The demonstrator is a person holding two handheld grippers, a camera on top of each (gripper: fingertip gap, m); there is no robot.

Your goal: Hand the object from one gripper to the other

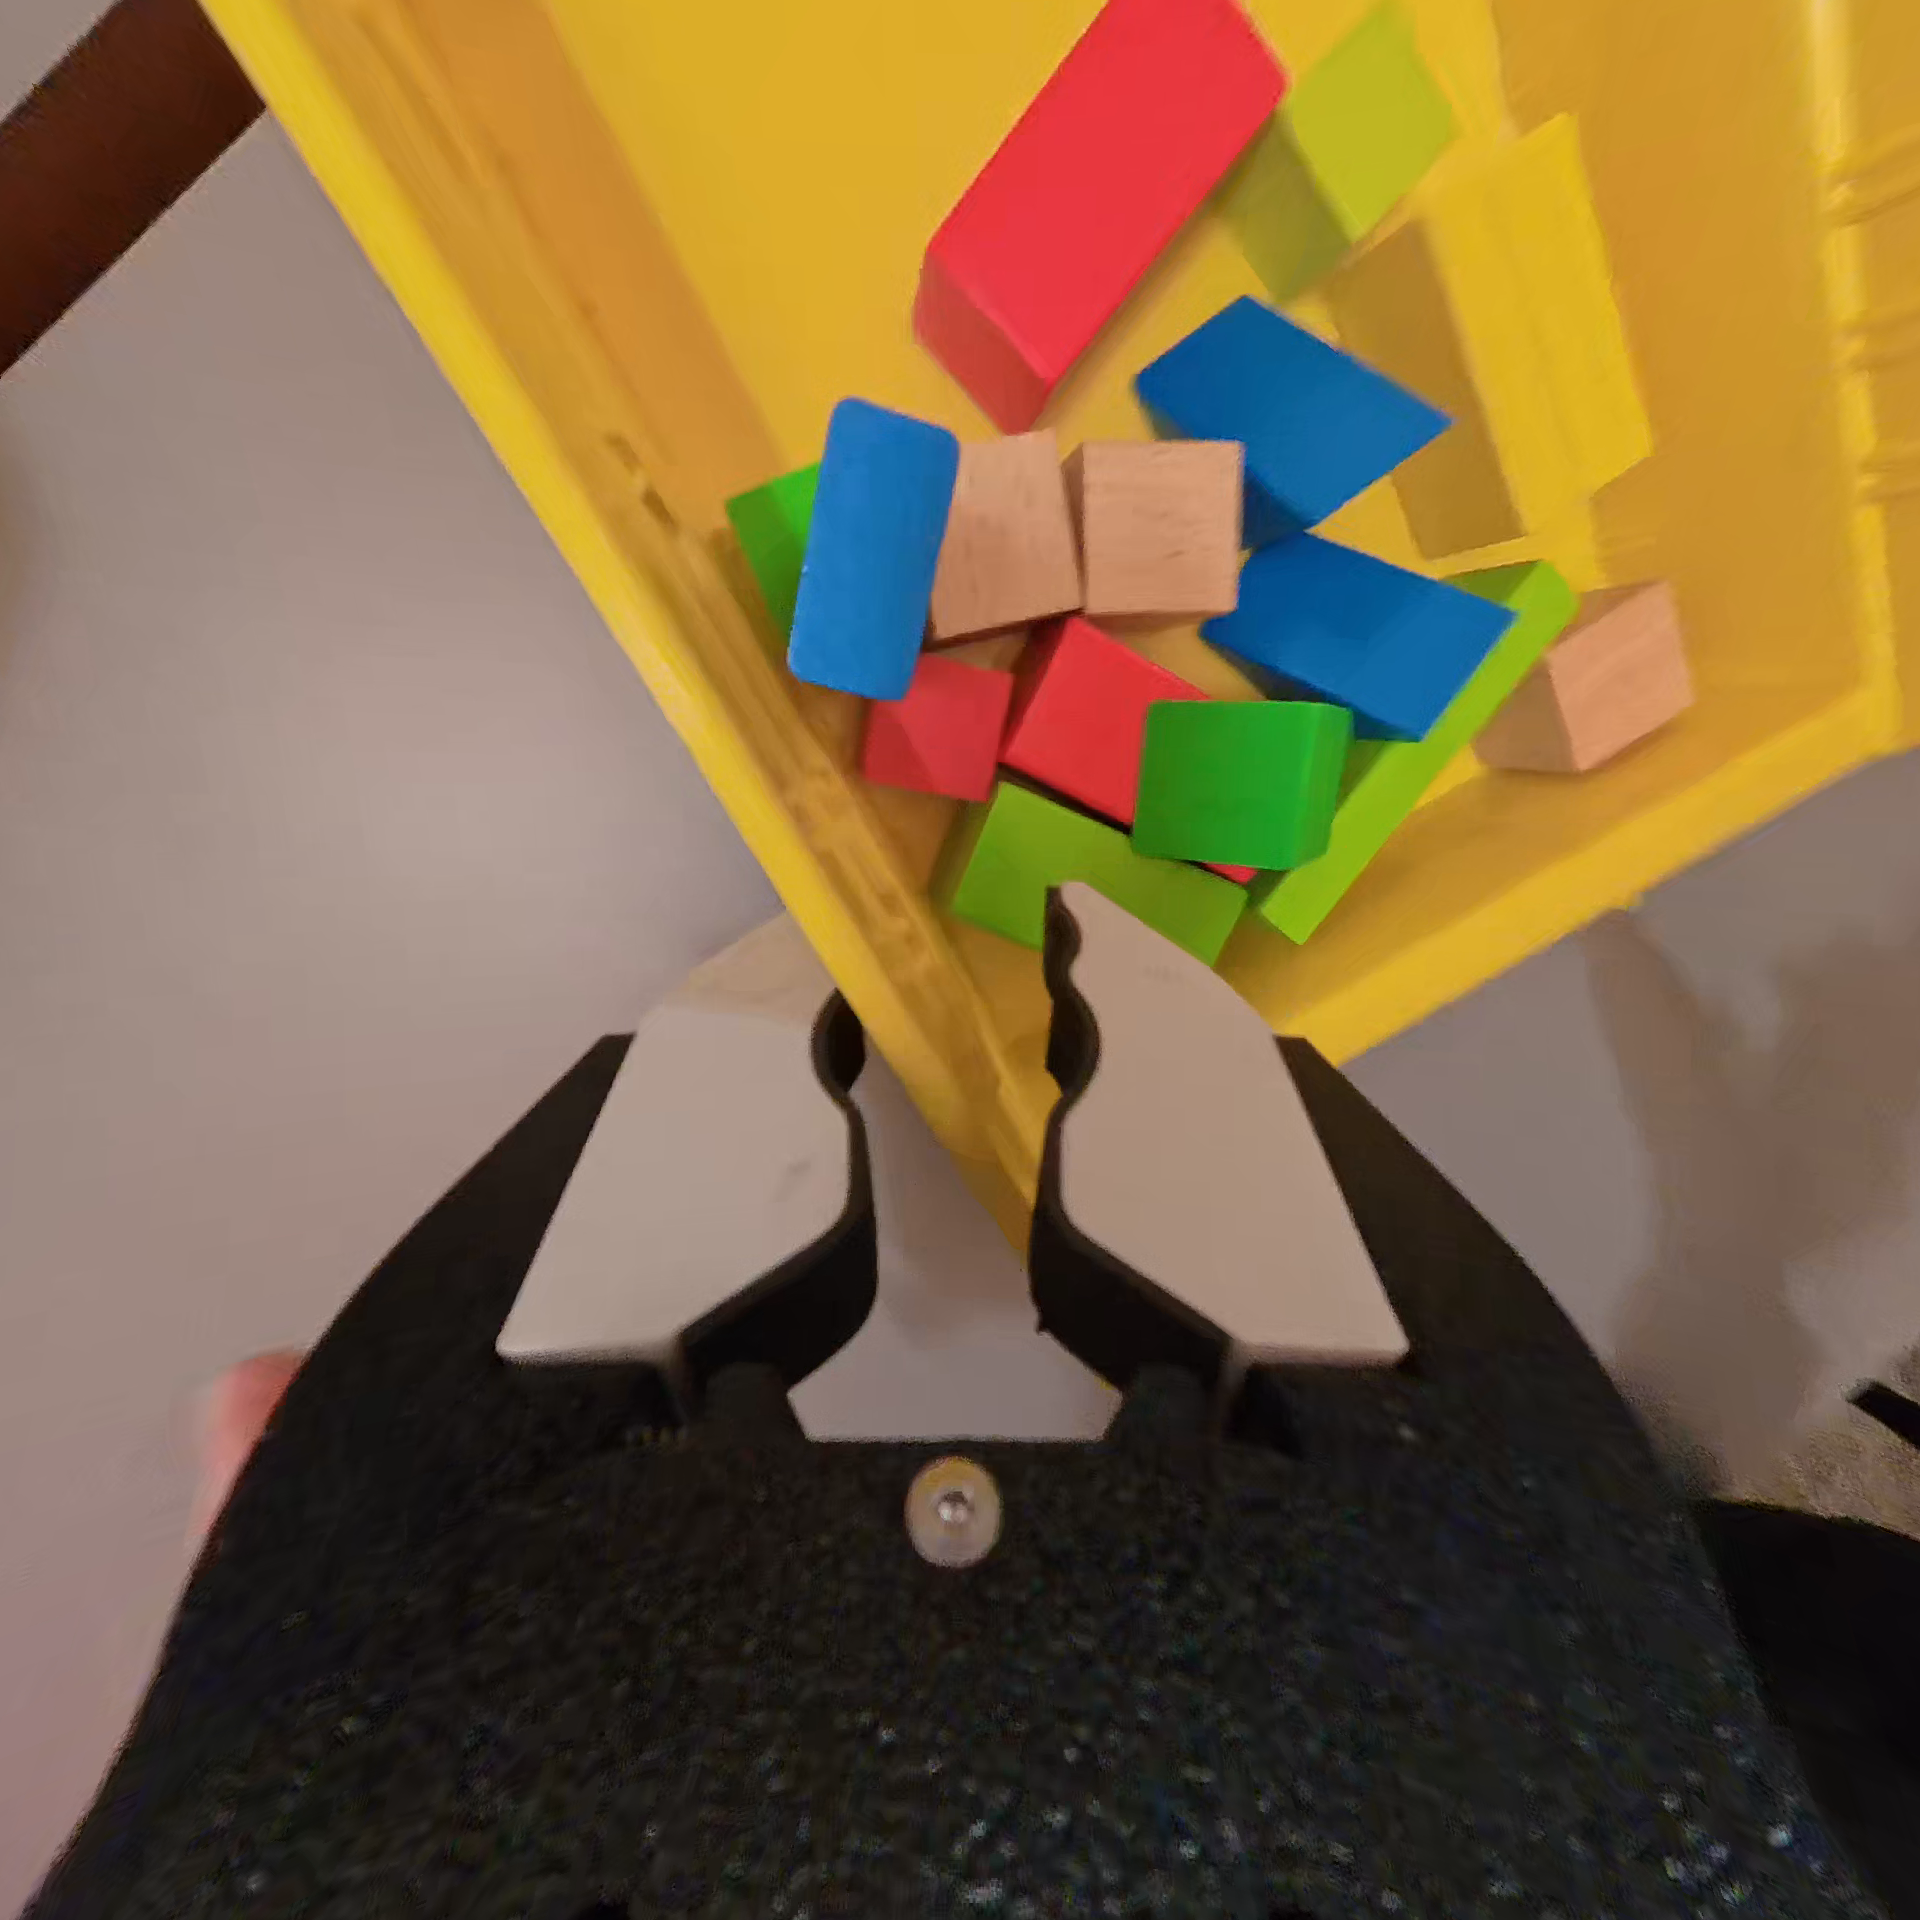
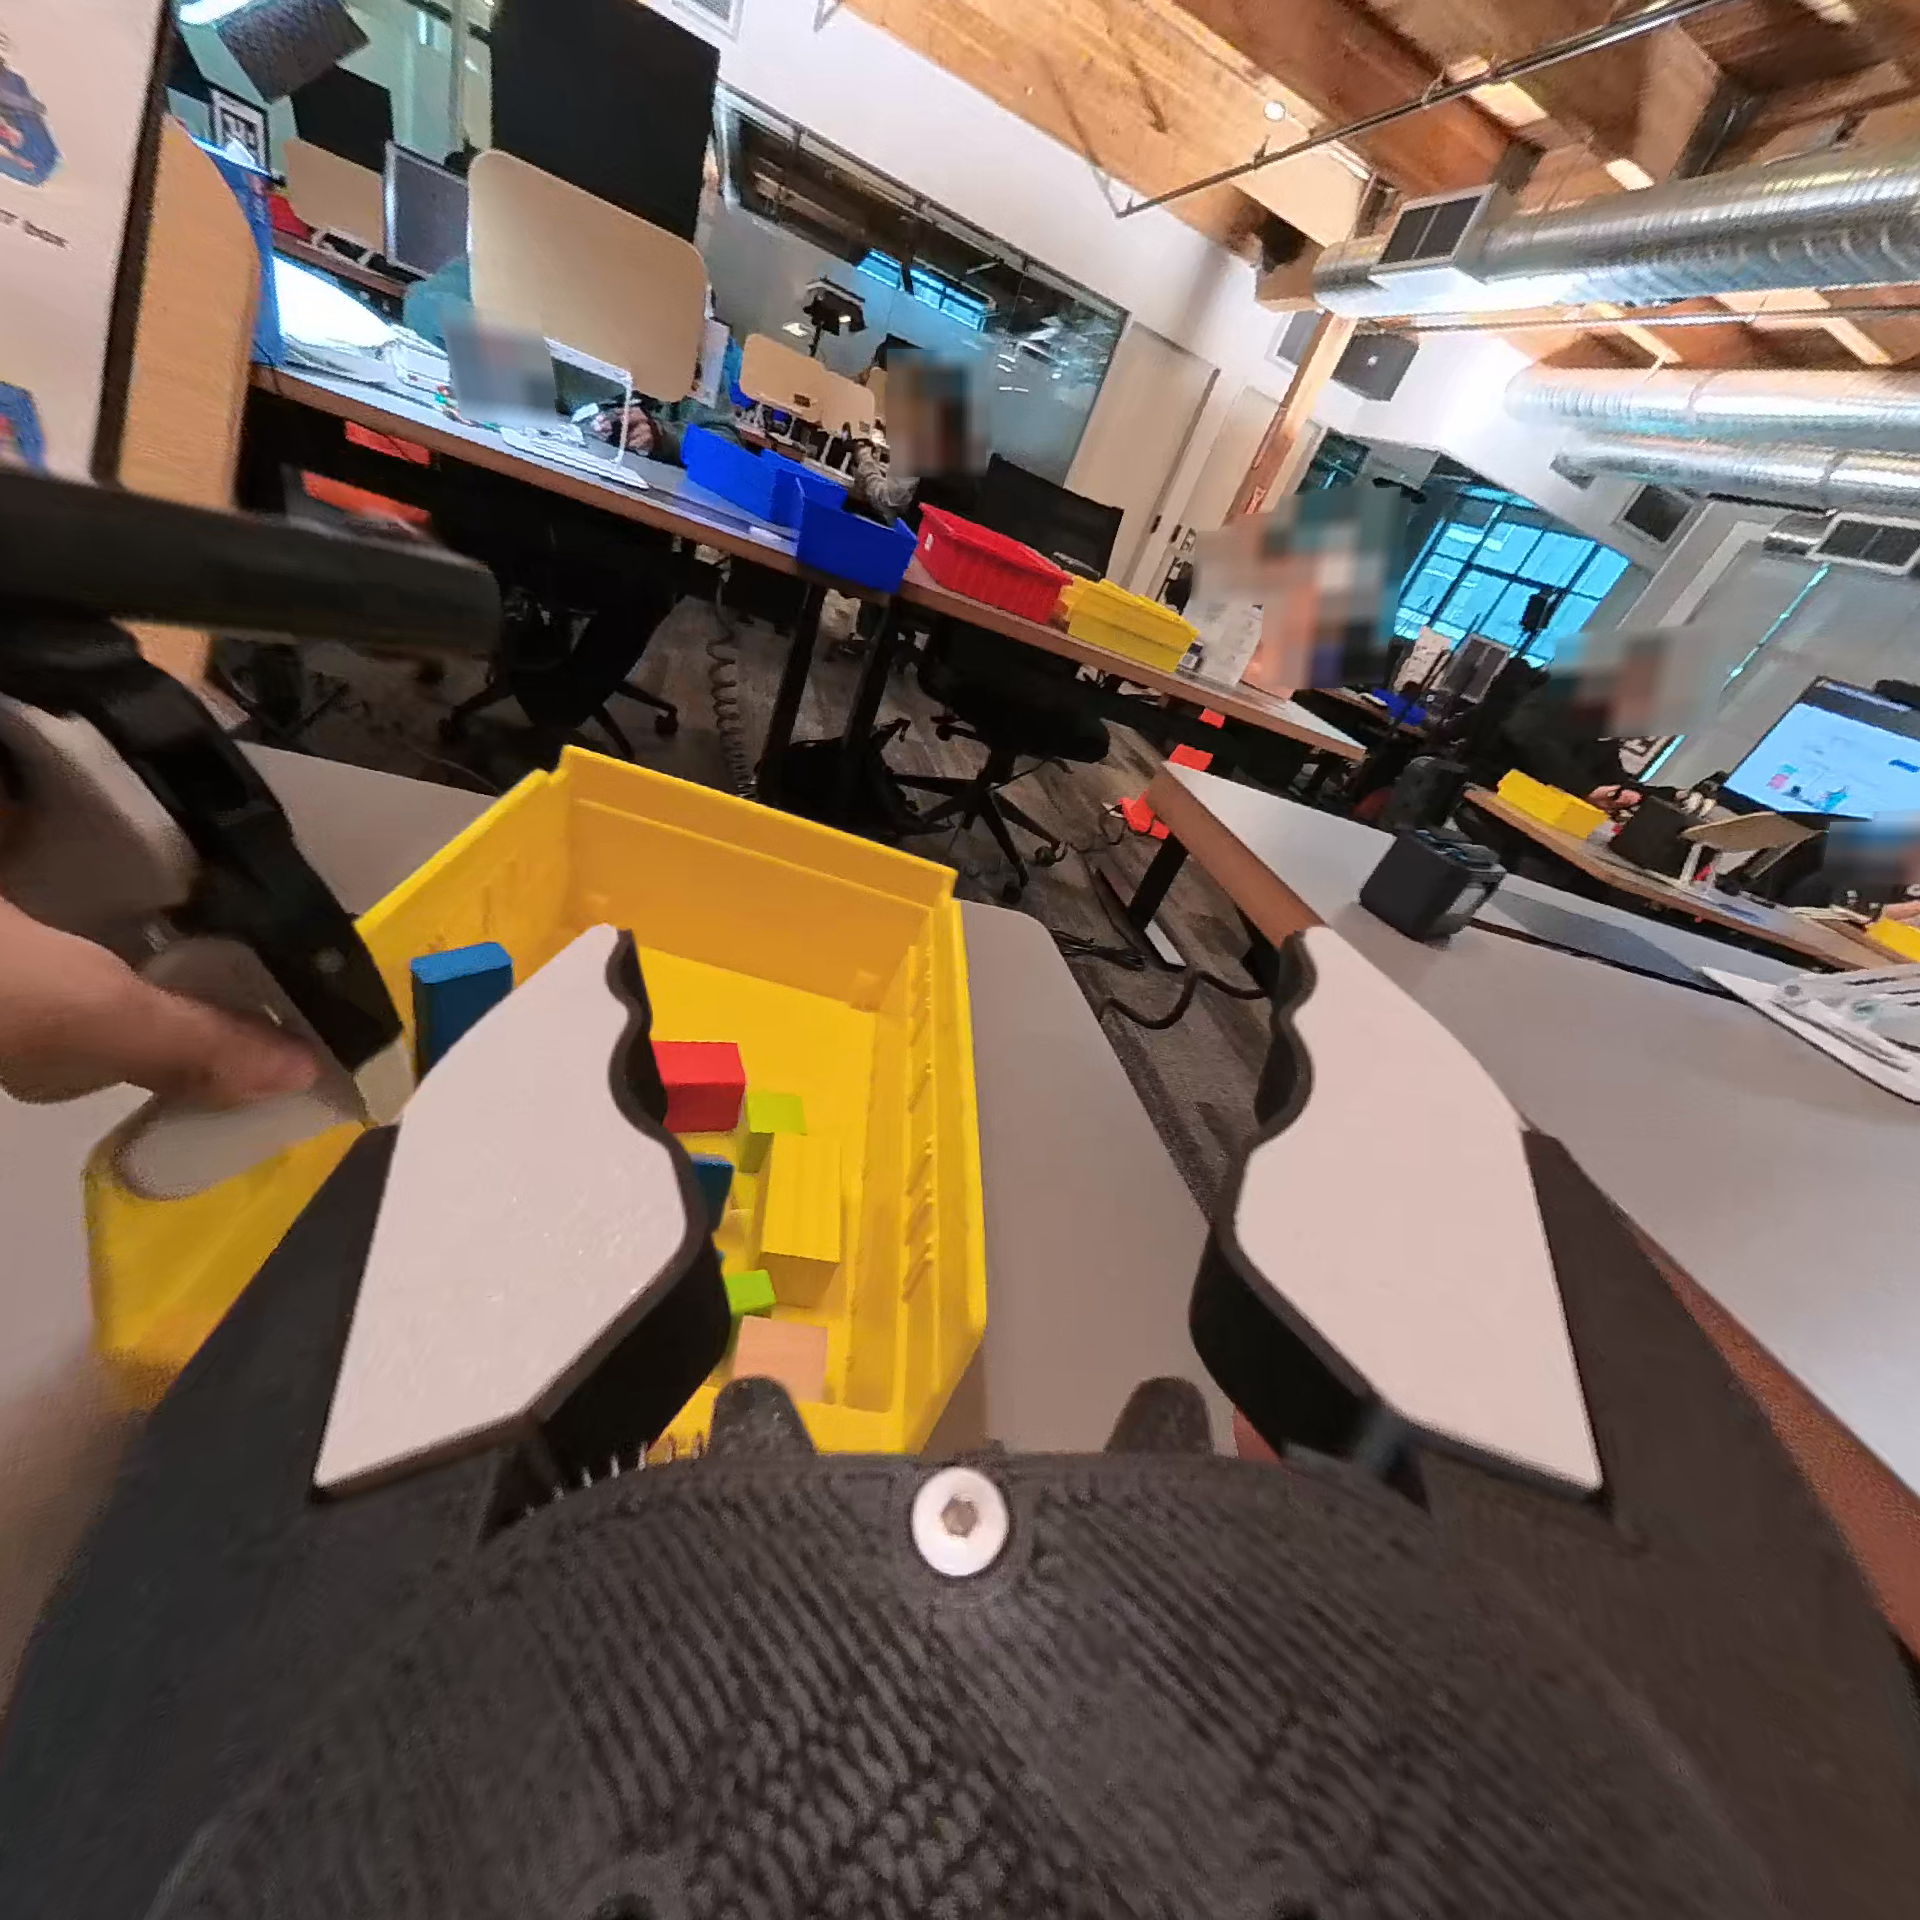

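L gripper (image 1: 940, 971): clamped on the near side wall of the yellow bin (image 1: 727, 260), one finger outside the wall, the other inside, over a green block (image 1: 1023, 862). Bin sits tilted in L wrist view; red, blue, green and bare-wood blocks (image 1: 1153, 525) are piled at its low corner. Grey tabletop (image 2: 1049, 1195) lies under the bin. R gripper (image 2: 956, 997): fingers wide apart, nothing between them, above the bin's right wall, no contact.
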